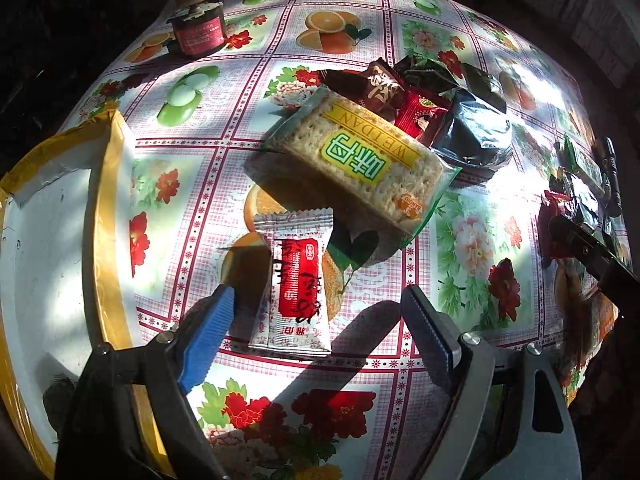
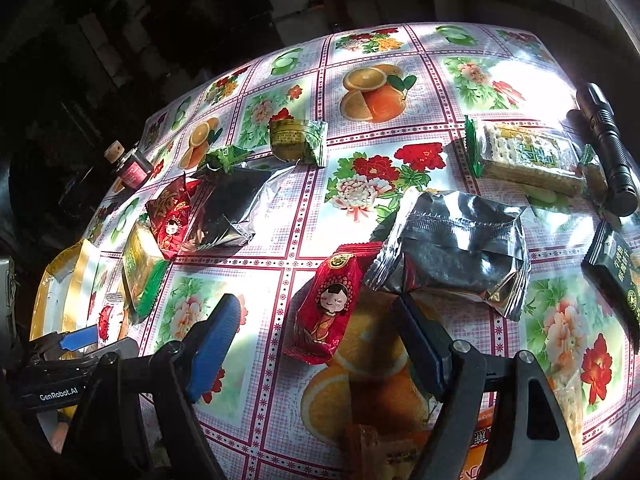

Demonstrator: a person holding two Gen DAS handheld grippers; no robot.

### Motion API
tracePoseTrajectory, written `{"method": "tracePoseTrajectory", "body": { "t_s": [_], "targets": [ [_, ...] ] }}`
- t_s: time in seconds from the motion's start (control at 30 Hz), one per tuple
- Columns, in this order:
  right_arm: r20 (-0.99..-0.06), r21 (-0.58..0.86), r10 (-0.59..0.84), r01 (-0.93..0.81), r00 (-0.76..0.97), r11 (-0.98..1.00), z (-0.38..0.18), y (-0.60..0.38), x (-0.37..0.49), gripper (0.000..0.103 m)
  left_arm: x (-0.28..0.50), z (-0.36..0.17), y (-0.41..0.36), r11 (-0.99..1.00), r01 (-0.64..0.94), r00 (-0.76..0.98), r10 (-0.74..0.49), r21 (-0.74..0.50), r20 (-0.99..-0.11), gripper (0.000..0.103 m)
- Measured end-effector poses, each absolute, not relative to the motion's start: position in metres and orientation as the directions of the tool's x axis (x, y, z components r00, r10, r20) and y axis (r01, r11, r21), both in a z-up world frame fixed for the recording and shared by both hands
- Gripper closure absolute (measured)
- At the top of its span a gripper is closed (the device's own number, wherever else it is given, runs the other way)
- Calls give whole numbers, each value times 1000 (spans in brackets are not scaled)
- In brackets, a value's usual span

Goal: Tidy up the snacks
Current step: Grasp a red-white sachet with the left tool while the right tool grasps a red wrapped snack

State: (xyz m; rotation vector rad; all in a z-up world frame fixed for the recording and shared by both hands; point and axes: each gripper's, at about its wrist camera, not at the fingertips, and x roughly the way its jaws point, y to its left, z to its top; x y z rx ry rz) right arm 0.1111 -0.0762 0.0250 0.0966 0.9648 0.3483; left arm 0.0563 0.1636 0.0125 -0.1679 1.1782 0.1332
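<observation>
My left gripper point(image 1: 320, 320) is open over the tablecloth. A white and red snack packet point(image 1: 294, 284) lies flat between its fingers, untouched by either pad. Beyond it lies a long cracker pack point(image 1: 352, 160), partly on a pile of dark, red and silver wrappers point(image 1: 472, 132). My right gripper point(image 2: 316, 332) is open too. A red packet with a doll figure point(image 2: 326, 308) lies on the table between its fingers, clear of both pads. A crumpled silver packet point(image 2: 452, 256) sits just right of it.
A white tray with a gold rim point(image 1: 108, 200) lies at the left table edge. A small red jar point(image 1: 198, 28) stands far left. A second cracker pack point(image 2: 528, 156), a black flashlight point(image 2: 604, 148), a dark box point(image 2: 616, 280) and a green packet point(image 2: 298, 138) lie farther out.
</observation>
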Motion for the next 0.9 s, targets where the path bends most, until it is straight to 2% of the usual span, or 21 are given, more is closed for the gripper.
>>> {"method": "tracePoseTrajectory", "body": {
  "t_s": [0.07,0.17,0.23,0.27,0.3,0.33,0.4,0.53,0.63,0.9],
  "targets": [
    [-800,174,289,-256,527,951,24,-69,113,25,58,11,169,976,-213,374,42,-42,-926,18],
    [-806,79,213,-257,552,963,23,-61,118,39,57,11,171,974,-223,380,52,-37,-924,19],
    [-808,0,155,-262,568,965,22,-56,119,55,55,11,171,975,-221,385,65,-24,-921,20],
    [-807,-3,159,-273,569,962,22,-56,119,59,55,12,170,975,-221,390,66,-24,-919,24],
    [-807,-2,166,-283,567,959,23,-57,118,70,53,13,170,975,-222,396,67,-25,-916,35],
    [-807,-11,162,-289,568,957,23,-58,116,85,51,15,170,975,-222,404,68,-26,-912,42],
    [-807,11,189,-306,559,952,24,-61,110,85,48,18,170,974,-225,412,68,-29,-909,73],
    [-789,115,298,-347,538,931,32,-66,86,85,40,20,167,973,-227,411,52,-47,-910,79],
    [-757,200,391,-384,524,901,46,-71,65,85,30,24,159,973,-225,415,44,-55,-909,79],
    [-708,280,505,-460,494,843,70,-71,19,85,-6,45,129,972,-234,446,139,35,-884,79]
  ]
}}
